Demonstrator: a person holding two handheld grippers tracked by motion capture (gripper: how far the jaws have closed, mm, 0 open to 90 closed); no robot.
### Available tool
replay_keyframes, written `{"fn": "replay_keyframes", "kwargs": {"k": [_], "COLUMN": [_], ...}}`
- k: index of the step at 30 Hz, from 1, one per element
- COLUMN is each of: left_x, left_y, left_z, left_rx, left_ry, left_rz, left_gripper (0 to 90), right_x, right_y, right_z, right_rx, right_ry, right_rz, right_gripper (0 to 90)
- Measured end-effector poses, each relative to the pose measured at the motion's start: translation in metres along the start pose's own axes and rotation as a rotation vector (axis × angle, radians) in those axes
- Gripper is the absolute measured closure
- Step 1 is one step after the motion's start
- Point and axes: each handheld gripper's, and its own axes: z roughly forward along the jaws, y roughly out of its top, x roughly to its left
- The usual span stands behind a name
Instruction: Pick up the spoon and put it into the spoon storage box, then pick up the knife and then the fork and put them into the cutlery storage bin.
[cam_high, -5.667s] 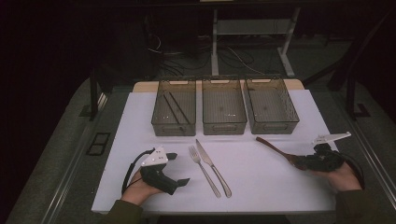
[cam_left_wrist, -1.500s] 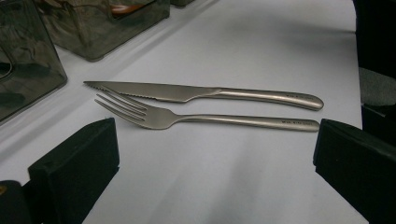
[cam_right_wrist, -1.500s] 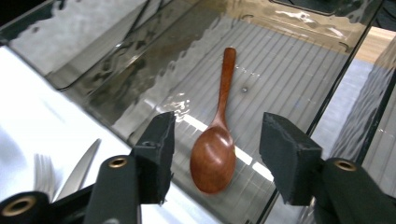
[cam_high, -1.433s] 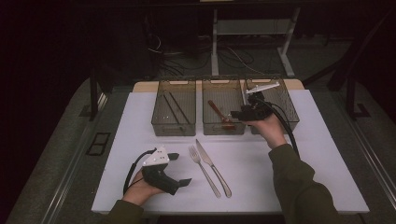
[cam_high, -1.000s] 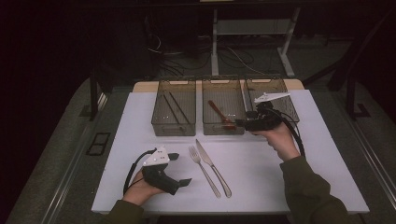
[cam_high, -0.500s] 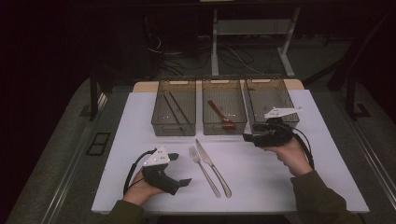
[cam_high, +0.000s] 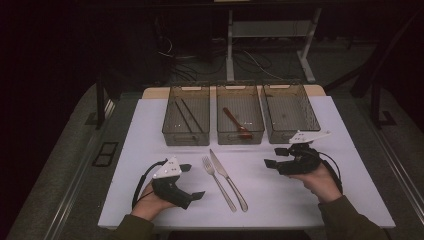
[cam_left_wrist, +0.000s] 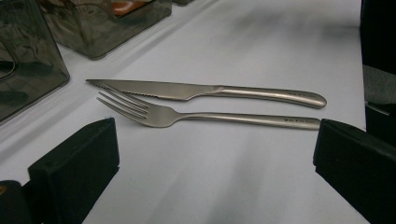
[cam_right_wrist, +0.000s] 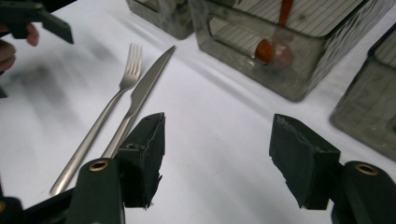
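A steel fork (cam_high: 218, 177) and knife (cam_high: 229, 180) lie side by side on the white mat (cam_high: 145, 135), in front of three clear bins. A reddish wooden spoon (cam_high: 236, 122) rests in the middle bin (cam_high: 240, 137). My left gripper (cam_high: 192, 181) sits on the mat left of the fork, open and empty; its own view shows the fork (cam_left_wrist: 205, 116) and knife (cam_left_wrist: 205, 91) just beyond the gripper (cam_left_wrist: 215, 154). My right gripper (cam_high: 274, 156) hovers low, right of the knife, open and empty. The right gripper (cam_right_wrist: 219, 135) points toward the knife (cam_right_wrist: 144, 88), fork (cam_right_wrist: 112, 107) and spoon (cam_right_wrist: 266, 49).
The left bin (cam_high: 186, 135) holds dark chopsticks (cam_high: 186, 114). The right bin (cam_high: 292, 136) stands just behind my right gripper. Bare mat stretches in front of the cutlery and at both sides. The mat's front edge is near the person's wrists.
My right gripper has drawn back from the bins toward the person and sunk to the mat, right of the knife, jaws still empty. The left gripper has not moved.
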Motion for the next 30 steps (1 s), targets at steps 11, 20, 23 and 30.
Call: {"fn": "replay_keyframes", "kwargs": {"k": [11, 20, 23, 30], "left_x": [0.000, 0.000, 0.000, 0.000], "left_y": [0.000, 0.001, 0.001, 0.001], "left_z": [-0.001, -0.001, -0.001, -0.001], "left_rx": [-0.004, -0.001, 0.002, 0.002], "left_ry": [0.003, 0.005, 0.004, 0.006], "left_rz": [0.000, 0.000, 0.002, 0.000], "left_gripper": [0.0, 0.0, 0.0, 0.0], "right_x": [0.020, 0.035, 0.039, 0.051], "right_y": [-0.015, -0.024, -0.024, -0.025], "right_z": [-0.005, 0.003, 0.006, 0.016], "right_rx": [0.003, 0.057, 0.062, 0.091], "right_ry": [0.053, 0.097, 0.105, 0.140], "right_rz": [-0.016, -0.060, -0.072, -0.110], "right_gripper": [35.6, 49.8, 55.8, 74.7]}}
